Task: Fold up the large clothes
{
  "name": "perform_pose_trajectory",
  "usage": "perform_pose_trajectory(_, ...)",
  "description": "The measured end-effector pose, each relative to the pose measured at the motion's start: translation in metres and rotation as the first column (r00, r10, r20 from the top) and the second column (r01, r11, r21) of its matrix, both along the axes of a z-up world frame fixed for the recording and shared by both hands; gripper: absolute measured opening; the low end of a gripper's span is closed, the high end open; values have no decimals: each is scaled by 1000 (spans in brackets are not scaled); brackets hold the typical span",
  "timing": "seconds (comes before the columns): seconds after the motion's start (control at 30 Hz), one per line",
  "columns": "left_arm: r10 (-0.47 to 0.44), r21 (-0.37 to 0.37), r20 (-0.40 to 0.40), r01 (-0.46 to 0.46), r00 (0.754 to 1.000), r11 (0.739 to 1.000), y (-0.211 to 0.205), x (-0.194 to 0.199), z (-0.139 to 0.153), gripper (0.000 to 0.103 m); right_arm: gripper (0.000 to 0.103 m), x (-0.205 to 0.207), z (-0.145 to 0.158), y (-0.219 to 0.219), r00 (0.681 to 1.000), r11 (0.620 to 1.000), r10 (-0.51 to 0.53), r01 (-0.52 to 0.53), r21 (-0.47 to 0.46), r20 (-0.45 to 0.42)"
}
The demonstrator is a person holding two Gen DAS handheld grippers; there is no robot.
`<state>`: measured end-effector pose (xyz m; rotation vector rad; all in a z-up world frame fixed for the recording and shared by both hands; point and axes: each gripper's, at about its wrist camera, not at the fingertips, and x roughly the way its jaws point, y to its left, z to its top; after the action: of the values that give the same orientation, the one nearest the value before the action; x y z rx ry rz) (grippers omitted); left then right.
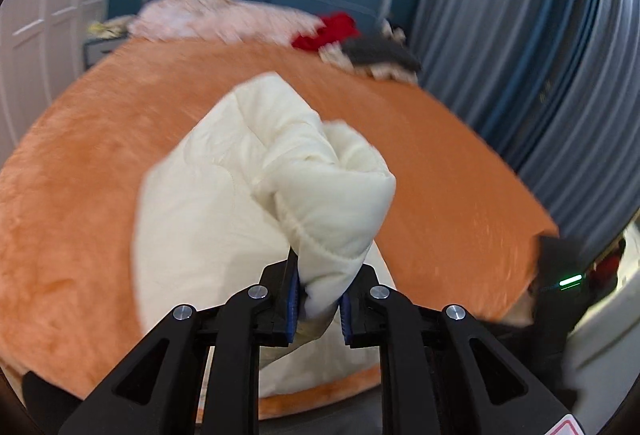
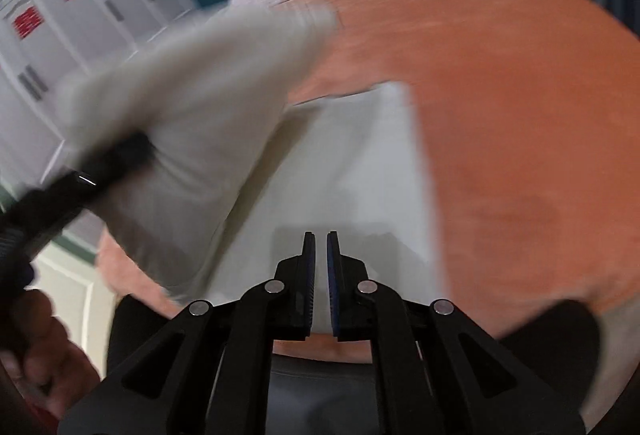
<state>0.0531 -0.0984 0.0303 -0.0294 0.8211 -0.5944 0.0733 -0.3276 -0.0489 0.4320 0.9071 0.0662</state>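
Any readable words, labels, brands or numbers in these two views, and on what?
None can be read.
Red panels on the white wardrobe doors: too blurred.
Red-edged sticker on the left gripper: cut off at the frame edge.

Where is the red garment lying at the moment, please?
The red garment lies at the far edge of the orange bed cover, between the pink fluffy pile and the grey clothing, upper right of centre in both wrist views.

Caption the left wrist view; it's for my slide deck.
Left gripper clamps a puffy cream quilted garment above the orange plush bedspread.
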Motion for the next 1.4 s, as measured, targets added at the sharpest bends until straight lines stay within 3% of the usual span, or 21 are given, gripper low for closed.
perform_pose_trajectory(0.1, -35, 58, -50, 38, 998, 998, -29, -1, -31, 20, 7, -15, -1, -24, 999, 998, -51, 50, -24, -18)
perform_pose_trajectory(0.17, -25, 84, -31, 28, 999, 996, -33, -9, -38, 28, 9, -21, 1, -33, 998, 998, -65, 65, -2, -22)
perform_pose_trajectory(0.2, -31, 79, -26, 33, 999, 996, -32, -15, -36, 41, 13, -22, 3, -34, 998, 998, -66, 66, 6, -18)
perform_pose_trajectory(0.23, -42, 64, -28, 44, 999, 997, -32, -16, -33, 59, 21, -23, 7, -37, 998, 998, -62, 62, 18, -8)
perform_pose_trajectory(0.33, -44, -20, 2, 44, 999, 999, -11, -34, -15, 83, 45, -24, 30, -35, 998, 998, -36, 33, 50, 57)
perform_pose_trajectory(0.47, 34, 20, -3, -34, 999, 999, 26, -36, -7, 86, 67, -10, 63, -16, 990, 996, 21, -32, 80, 140)
perform_pose_trajectory(0.6, 132, 118, -94, -121, 987, 986, 59, -25, -40, 86, 75, 20, 77, 0, 984, 993, 71, -85, 78, 165)
perform_pose_trajectory(0.73, 158, 192, -129, -132, 979, 973, 69, -20, -71, 86, 75, 46, 74, 21, 987, 993, 113, -117, 30, 112)
perform_pose_trajectory(0.8, 157, 247, -133, -120, 979, 962, 67, -18, -88, 86, 56, 56, 63, 26, 988, 989, 141, -144, 40, 68)
perform_pose_trajectory(0.83, 156, 262, -137, -116, 978, 958, 70, -19, -95, 86, 30, 56, 59, 28, 986, 986, 157, -159, 43, 51)
perform_pose_trajectory(0.9, 154, 277, -154, -107, 976, 955, 70, -16, -106, 83, 17, 43, 56, 26, 985, 985, 165, -168, 50, 49)
perform_pose_trajectory(0.97, 155, 270, -171, -105, 973, 957, 74, -17, -111, 76, 13, 25, 62, 15, 986, 987, 153, -156, 39, 72)
perform_pose_trajectory(1.03, 159, 264, -186, -106, 970, 959, 77, -16, -113, 60, 13, 1, 65, 5, 990, 992, 121, -122, 8, 77)
perform_pose_trajectory(1.1, 156, 240, -197, -107, 968, 965, 79, -13, -111, 53, 12, -14, 59, -2, 994, 996, 90, -89, -17, 57)
perform_pose_trajectory(1.23, 157, 254, -199, -104, 967, 962, 73, -11, -113, 44, 12, -24, 12, -9, 997, 994, 42, -49, -97, -69)
perform_pose_trajectory(1.4, 171, 295, -217, -102, 961, 950, 68, -6, -124, 41, 12, -15, -30, 1, 988, 990, 40, -59, -128, -148)
